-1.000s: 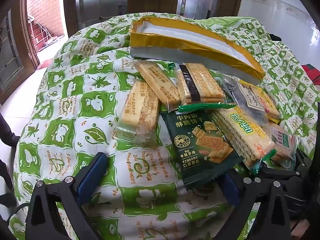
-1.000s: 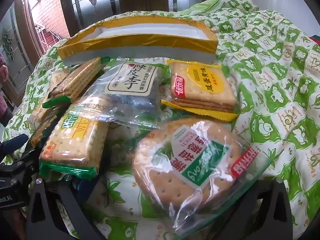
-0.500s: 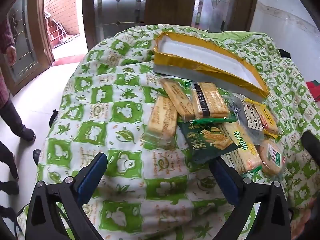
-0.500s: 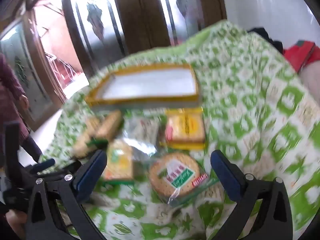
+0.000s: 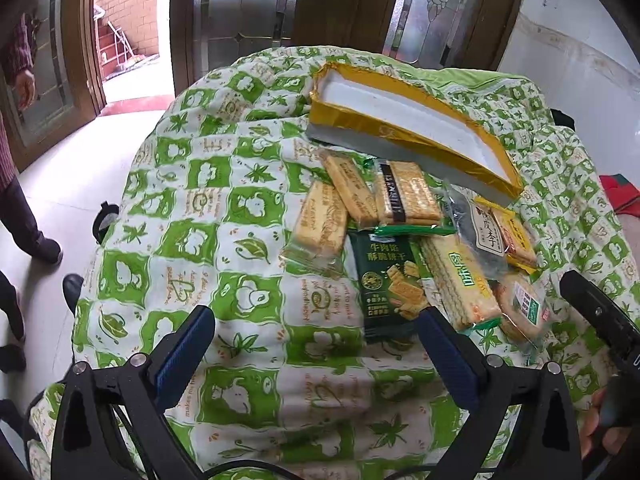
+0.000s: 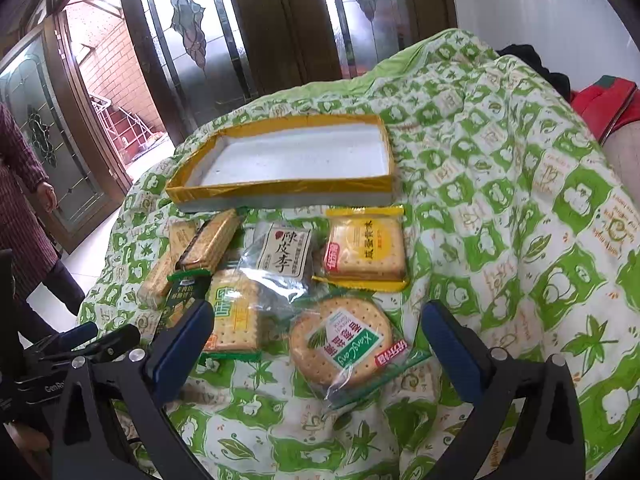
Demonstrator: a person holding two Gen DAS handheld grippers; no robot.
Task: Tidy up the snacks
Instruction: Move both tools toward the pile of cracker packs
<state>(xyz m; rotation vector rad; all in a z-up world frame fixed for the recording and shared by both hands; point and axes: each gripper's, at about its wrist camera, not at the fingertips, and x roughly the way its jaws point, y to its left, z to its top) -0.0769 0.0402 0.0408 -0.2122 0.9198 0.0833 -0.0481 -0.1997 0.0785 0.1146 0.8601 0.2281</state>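
Note:
Several snack packets lie on a green-and-white quilt in front of an empty yellow-rimmed white tray [image 5: 404, 120] [image 6: 296, 156]. Among them are a dark green cracker packet [image 5: 388, 284], a square cracker pack with a green label [image 5: 460, 280] [image 6: 234, 316], a round biscuit pack [image 6: 344, 340] [image 5: 520, 308], a yellow cracker pack [image 6: 364, 250] and a clear plum packet [image 6: 284, 256]. My left gripper [image 5: 316, 354] hovers open over the quilt, short of the green packet. My right gripper [image 6: 316, 346] stands open with the round biscuit pack between its fingers, untouched.
The quilt [image 5: 208, 208] drapes over a rounded surface and falls off at the left edge. A person [image 6: 24, 208] stands on the tiled floor at the left beside wooden glass doors [image 5: 256, 12]. A red item [image 6: 600, 100] lies at far right.
Both grippers have pulled back and risen from the snacks, so the packets look smaller and the whole tray shows. The right gripper's fingers now appear in its view. No packet has moved.

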